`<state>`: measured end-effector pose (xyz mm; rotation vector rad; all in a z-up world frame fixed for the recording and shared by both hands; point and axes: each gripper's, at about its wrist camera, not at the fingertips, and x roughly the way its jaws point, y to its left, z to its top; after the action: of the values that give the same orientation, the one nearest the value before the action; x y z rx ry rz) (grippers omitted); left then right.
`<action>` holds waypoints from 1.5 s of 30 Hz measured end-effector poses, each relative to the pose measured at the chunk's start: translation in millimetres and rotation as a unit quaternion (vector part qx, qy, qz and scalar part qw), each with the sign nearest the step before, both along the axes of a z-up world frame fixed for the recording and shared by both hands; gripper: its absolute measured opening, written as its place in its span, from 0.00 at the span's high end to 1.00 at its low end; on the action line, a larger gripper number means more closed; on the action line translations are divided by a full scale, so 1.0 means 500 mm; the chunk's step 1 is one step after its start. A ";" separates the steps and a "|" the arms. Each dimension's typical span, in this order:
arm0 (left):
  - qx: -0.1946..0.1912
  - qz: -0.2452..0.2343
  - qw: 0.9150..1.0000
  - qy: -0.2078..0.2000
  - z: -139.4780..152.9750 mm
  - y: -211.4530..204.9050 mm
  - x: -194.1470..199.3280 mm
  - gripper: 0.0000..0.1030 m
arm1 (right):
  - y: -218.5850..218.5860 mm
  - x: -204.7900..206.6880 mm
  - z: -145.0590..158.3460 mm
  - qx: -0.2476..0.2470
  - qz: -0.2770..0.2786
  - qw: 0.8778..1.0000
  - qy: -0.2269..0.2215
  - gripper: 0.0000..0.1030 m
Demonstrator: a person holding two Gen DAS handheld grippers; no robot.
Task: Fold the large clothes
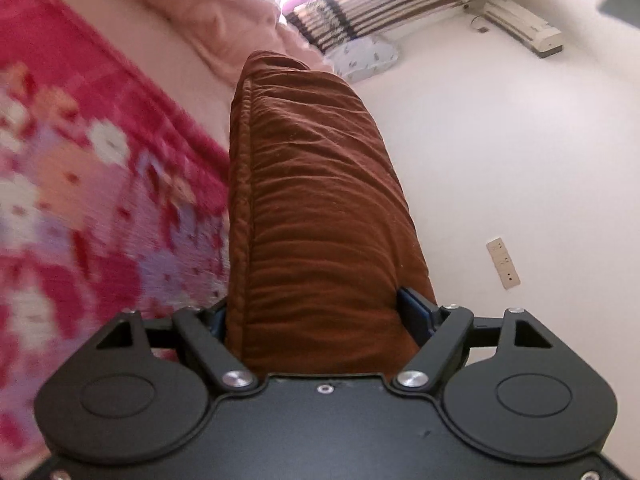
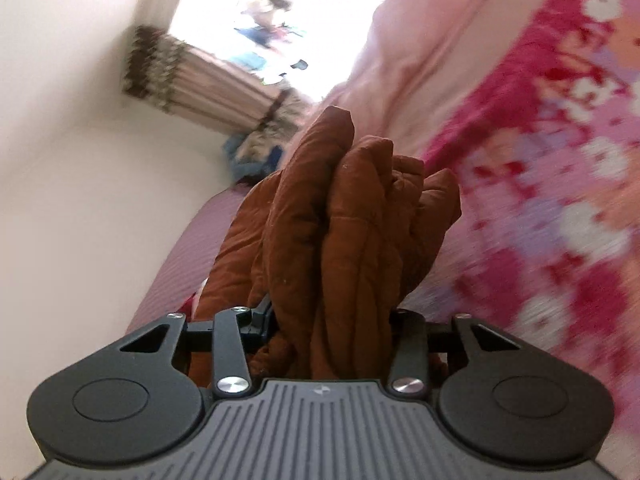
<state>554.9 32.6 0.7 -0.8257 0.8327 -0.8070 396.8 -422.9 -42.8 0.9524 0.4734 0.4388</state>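
Observation:
A large rust-brown garment (image 1: 316, 208) fills the middle of the left wrist view, hanging as a wide folded band with a stitched hem on its left. My left gripper (image 1: 316, 320) is shut on it, with the cloth bunched between the fingers. In the right wrist view the same brown garment (image 2: 344, 232) stands in several thick gathered folds. My right gripper (image 2: 332, 320) is shut on that bunch, and the cloth hides its fingertips. Both grippers hold the garment lifted above the bed.
A red and pink floral blanket (image 1: 80, 184) covers the bed, also in the right wrist view (image 2: 560, 200). A pale pink sheet or pillow (image 1: 208, 12) lies beyond. White wall (image 1: 500, 160), striped curtain (image 1: 400, 0), air conditioner (image 1: 524, 26) and bright window (image 2: 280, 20) lie behind.

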 end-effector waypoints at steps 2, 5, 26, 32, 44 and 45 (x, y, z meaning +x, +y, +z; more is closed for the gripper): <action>0.003 0.007 1.000 -0.013 0.014 0.058 -0.032 0.22 | 0.039 -0.012 0.019 -0.005 0.015 1.000 -0.012 0.54; 0.002 0.017 1.000 -0.023 0.010 0.125 -0.069 0.22 | 0.105 -0.026 0.033 -0.019 0.033 0.999 -0.025 0.54; 0.081 0.038 0.995 -0.037 -0.081 0.240 -0.116 0.21 | 0.127 -0.068 -0.123 -0.036 -0.020 0.999 0.028 0.33; 0.190 0.100 0.971 -0.108 0.050 0.234 -0.249 0.22 | 0.161 -0.168 0.009 -0.182 -0.113 0.977 -0.012 0.33; 0.310 0.090 0.924 -0.206 0.008 0.008 -0.424 0.23 | 0.416 -0.296 0.086 -0.411 -0.131 0.900 -0.068 0.68; 0.315 0.090 0.923 -0.203 -0.007 -0.003 -0.422 0.23 | 0.421 -0.293 0.073 -0.418 -0.133 0.897 -0.056 0.68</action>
<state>344.1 31.2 -2.8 -0.1438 0.5764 -0.4709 250.4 -212.6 -6.3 0.1444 0.3625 0.0121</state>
